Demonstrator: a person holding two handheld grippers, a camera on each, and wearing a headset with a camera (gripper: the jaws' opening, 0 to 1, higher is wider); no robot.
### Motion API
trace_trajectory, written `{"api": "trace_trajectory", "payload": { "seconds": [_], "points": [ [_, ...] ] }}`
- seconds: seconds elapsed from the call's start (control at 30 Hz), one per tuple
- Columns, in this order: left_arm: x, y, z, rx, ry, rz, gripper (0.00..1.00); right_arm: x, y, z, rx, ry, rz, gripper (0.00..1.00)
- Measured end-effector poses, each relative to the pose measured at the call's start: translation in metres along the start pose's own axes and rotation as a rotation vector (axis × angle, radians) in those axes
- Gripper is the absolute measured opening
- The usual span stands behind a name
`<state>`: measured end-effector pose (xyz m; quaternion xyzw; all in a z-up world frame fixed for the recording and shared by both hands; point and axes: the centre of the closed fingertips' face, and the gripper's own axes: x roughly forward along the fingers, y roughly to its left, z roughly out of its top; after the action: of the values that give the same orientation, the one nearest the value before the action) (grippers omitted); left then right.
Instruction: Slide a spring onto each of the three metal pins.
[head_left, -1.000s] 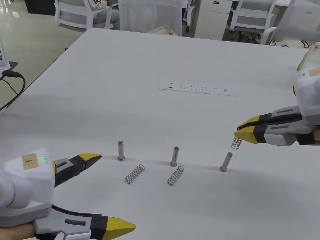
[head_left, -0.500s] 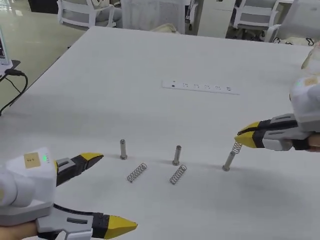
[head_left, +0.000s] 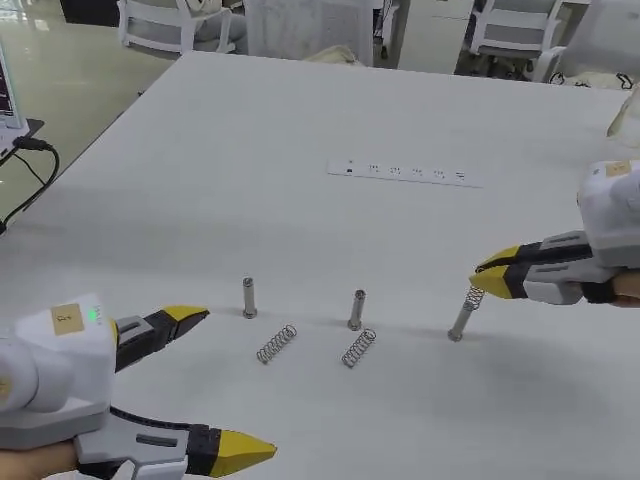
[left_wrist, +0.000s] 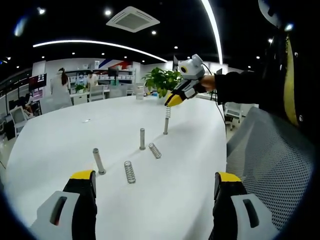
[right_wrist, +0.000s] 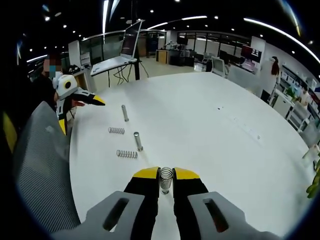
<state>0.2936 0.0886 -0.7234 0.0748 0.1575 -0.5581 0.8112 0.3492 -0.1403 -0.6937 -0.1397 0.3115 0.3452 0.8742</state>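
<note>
Your right gripper (head_left: 487, 275) has its fingers closed on a spring (head_left: 474, 296), whose lower end meets the top of the tilted end pin (head_left: 459, 322). A second spring (head_left: 275, 343) and a third spring (head_left: 356, 347) lie flat on the white counter (head_left: 300, 200), just beside the left pin (head_left: 249, 298) and the middle pin (head_left: 356, 310). Your left gripper (head_left: 230, 385) hovers nearby, its fingers wide open.
</note>
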Motion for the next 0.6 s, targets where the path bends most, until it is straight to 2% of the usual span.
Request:
{"api": "trace_trajectory", "payload": {
  "seconds": [0.6],
  "points": [
    [-0.0016, -0.0005, -0.0008, -0.003, 0.006, -0.002, 0.94, 0.0064, -0.0006, -0.0071, 0.012, 0.004, 0.001, 0.07]
  ]
}}
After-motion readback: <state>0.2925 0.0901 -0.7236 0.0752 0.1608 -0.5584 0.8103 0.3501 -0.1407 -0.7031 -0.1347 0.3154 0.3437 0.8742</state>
